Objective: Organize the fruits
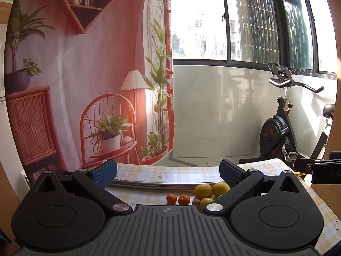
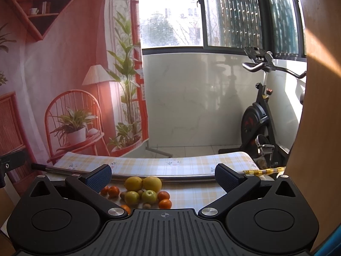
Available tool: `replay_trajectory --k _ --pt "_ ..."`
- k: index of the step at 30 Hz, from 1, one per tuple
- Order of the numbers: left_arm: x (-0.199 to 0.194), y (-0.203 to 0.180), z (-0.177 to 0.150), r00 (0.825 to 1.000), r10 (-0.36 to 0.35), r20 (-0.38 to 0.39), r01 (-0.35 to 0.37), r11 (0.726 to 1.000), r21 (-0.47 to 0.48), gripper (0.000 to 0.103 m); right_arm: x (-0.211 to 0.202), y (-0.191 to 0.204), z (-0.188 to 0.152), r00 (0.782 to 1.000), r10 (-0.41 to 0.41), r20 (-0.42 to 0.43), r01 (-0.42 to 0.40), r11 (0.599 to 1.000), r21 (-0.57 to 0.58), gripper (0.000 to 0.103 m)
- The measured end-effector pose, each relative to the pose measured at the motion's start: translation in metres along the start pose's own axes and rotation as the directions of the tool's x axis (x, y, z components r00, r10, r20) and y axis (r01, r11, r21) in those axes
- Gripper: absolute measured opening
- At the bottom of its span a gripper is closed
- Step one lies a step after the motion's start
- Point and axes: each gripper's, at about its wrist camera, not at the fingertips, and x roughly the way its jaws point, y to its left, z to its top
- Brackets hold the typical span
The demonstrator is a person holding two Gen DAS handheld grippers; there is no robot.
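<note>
We hold both tongs spread wide and empty above the bench (image 2: 191,166): left tongs (image 1: 168,171), right tongs (image 2: 163,176). The fruits (image 2: 140,192) lie clustered on the bench, just before a metal rim (image 2: 191,179), touching neither tongs.

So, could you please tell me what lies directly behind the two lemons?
Behind the lemons runs a metal bar across the checked tablecloth. The stretch of bar right behind them is covered by the fruit, so whether they touch it cannot be seen.
</note>
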Motion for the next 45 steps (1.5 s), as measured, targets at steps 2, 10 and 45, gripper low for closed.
replay_trajectory --k 2,10,45 --pt "0.006 0.000 -0.002 1.000 0.002 -0.025 -0.002 1.000 -0.005 0.103 0.002 0.000 -0.001 1.000 0.000 -0.007 0.000 1.000 -0.003 0.103" --pt "0.044 0.008 -0.014 0.992 -0.016 -0.129 0.013 1.000 -0.021 0.103 0.028 -0.002 -0.008 0.997 -0.016 -0.074 0.016 1.000 -0.007 0.103" --pt "0.157 0.041 -0.079 0.950 -0.029 -0.310 -0.011 0.992 -0.129 0.102 0.208 -0.045 -0.117 0.939 0.032 -0.343 -0.071 0.992 -0.104 0.103"
